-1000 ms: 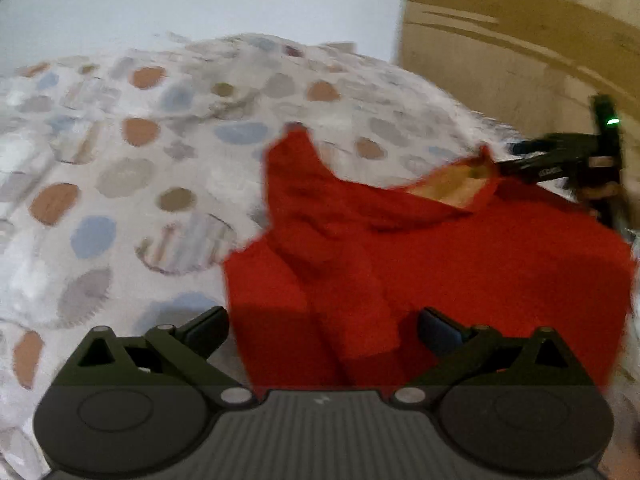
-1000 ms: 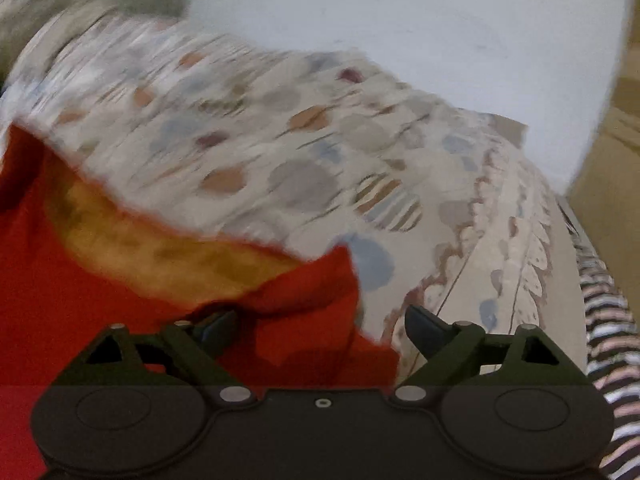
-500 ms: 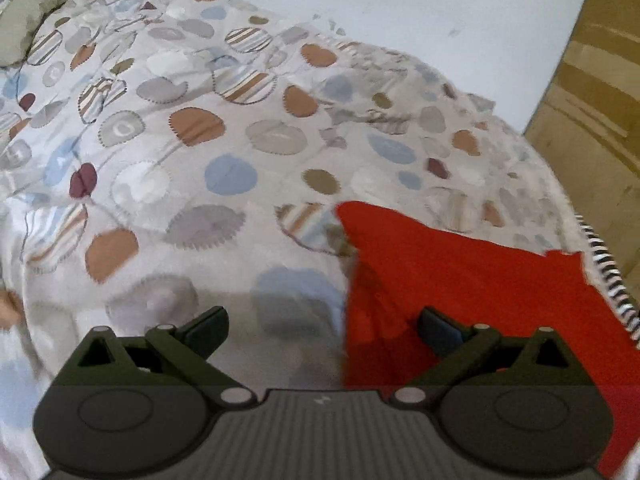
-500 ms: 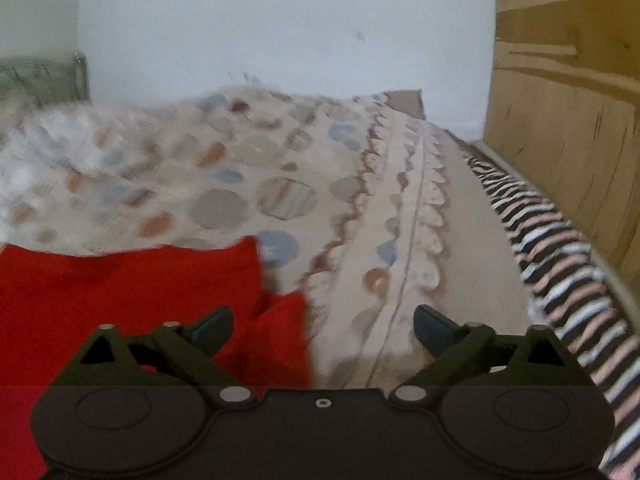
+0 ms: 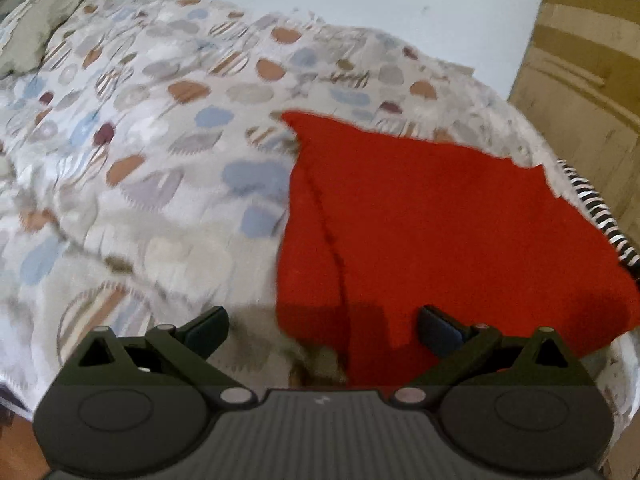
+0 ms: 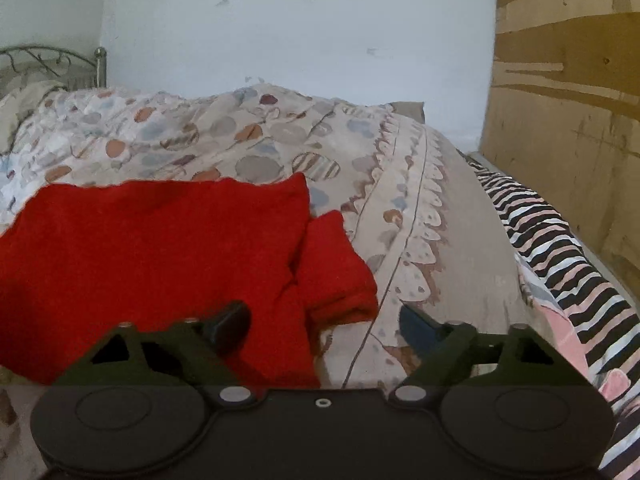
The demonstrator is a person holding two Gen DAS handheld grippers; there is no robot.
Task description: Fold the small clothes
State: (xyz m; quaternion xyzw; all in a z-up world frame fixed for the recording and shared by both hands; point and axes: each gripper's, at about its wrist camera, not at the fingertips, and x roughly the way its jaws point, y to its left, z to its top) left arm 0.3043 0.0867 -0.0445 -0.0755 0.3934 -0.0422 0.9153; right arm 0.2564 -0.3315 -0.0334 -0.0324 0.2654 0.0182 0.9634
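Observation:
A small red garment [image 5: 432,224] lies folded flat on the patterned bedspread [image 5: 160,152]. In the left wrist view it fills the right half, with a seam running down its left part. My left gripper [image 5: 322,326] is open and empty, just above the garment's near left corner. In the right wrist view the red garment [image 6: 160,248] lies at the left, with a folded sleeve part sticking out at its right edge. My right gripper [image 6: 324,322] is open and empty over the garment's near right corner.
A striped black, white and pink cloth [image 6: 560,248] lies along the bed's right edge. A wooden panel [image 6: 568,80] stands at the right, a white wall [image 6: 280,32] behind. A metal headboard [image 6: 48,60] and pillow [image 5: 32,28] are at the far left.
The garment, lifted and bunched with its yellow lining showing a second ago, now lies flat. Both grippers have let go and drawn back towards its near edge.

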